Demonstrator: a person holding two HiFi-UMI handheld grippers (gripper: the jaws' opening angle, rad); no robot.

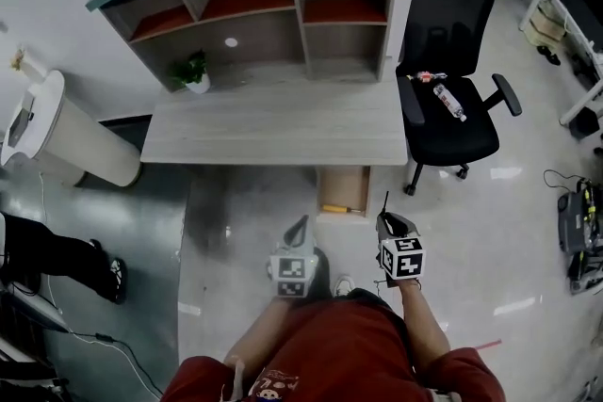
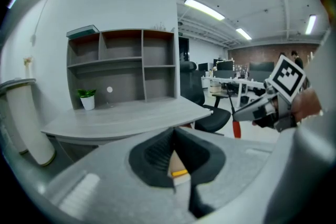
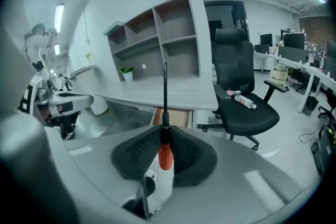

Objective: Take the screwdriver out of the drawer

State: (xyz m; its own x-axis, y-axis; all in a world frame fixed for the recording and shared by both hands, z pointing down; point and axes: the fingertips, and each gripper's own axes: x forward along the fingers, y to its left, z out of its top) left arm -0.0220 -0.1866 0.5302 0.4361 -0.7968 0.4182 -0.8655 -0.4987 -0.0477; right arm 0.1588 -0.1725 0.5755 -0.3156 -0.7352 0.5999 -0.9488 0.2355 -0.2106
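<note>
Clamping the screwdriver (image 3: 165,157) in my right gripper (image 3: 164,129), lifted clear of the open drawer (image 1: 343,176). My left gripper (image 2: 174,132) is closed and empty. I judge the task essentially done.

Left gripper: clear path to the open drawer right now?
Probably yes: left gripper is empty, only bare floor separates it from the drawer, and the right gripper holding the screwdriver sits aside.

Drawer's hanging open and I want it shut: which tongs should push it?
Probably left. The left tongs are shut and empty, aimed at the drawer; the right tongs grip the screwdriver.
</note>
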